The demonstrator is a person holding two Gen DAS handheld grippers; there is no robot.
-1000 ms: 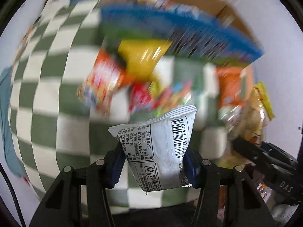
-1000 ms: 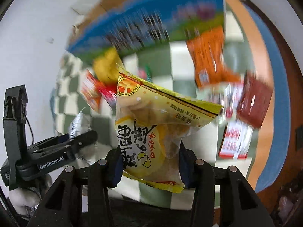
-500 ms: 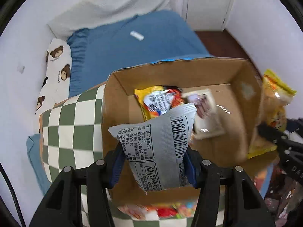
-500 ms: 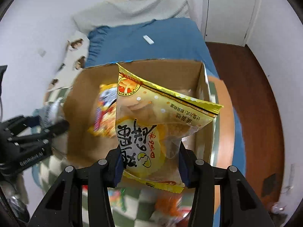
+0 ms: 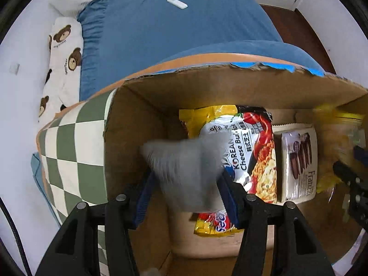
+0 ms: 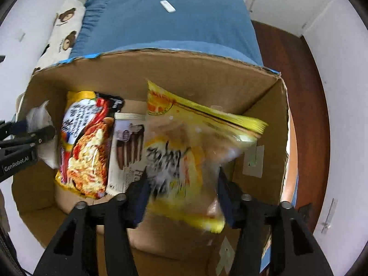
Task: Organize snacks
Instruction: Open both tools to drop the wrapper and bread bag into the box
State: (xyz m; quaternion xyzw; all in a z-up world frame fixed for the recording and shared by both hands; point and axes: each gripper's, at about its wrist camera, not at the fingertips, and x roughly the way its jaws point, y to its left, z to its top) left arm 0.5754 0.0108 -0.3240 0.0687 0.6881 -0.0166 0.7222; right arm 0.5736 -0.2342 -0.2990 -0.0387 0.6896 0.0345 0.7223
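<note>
**Both packets over the open box, jaws parting**

I have both grippers pointing down into the cardboard box (image 5: 230, 85), which sits on a green-and-white checked cloth (image 5: 76, 147) at the near end of a blue bed (image 5: 184, 23).

My left gripper (image 5: 186, 197) is over the left part of the box. The grey packet (image 5: 184, 172) sits between its blue pads (image 5: 143, 197), badly blurred. The jaws have just been opening a little; I cannot tell whether the pads still press on the packet.

My right gripper (image 6: 181, 195) is over the right part of the box. Its jaws have just been opening wide, and the yellow packet (image 6: 191, 147) between them is smeared and tilted. Gaps show beside the pads, so I read it as let go.

On the box floor lie a Korean cheese noodle packet (image 5: 248, 151) and, just right of it, a white biscuit packet (image 5: 299, 161) with brown rounds printed on it. A yellow and red wrapper (image 5: 216, 225) lies at the noodle packet's near end, partly behind my left gripper.

A small white object (image 6: 168, 6) rests on the bed, far from the box, and a bear-print pillow (image 5: 62, 53) lies along the bed's left edge.
</note>
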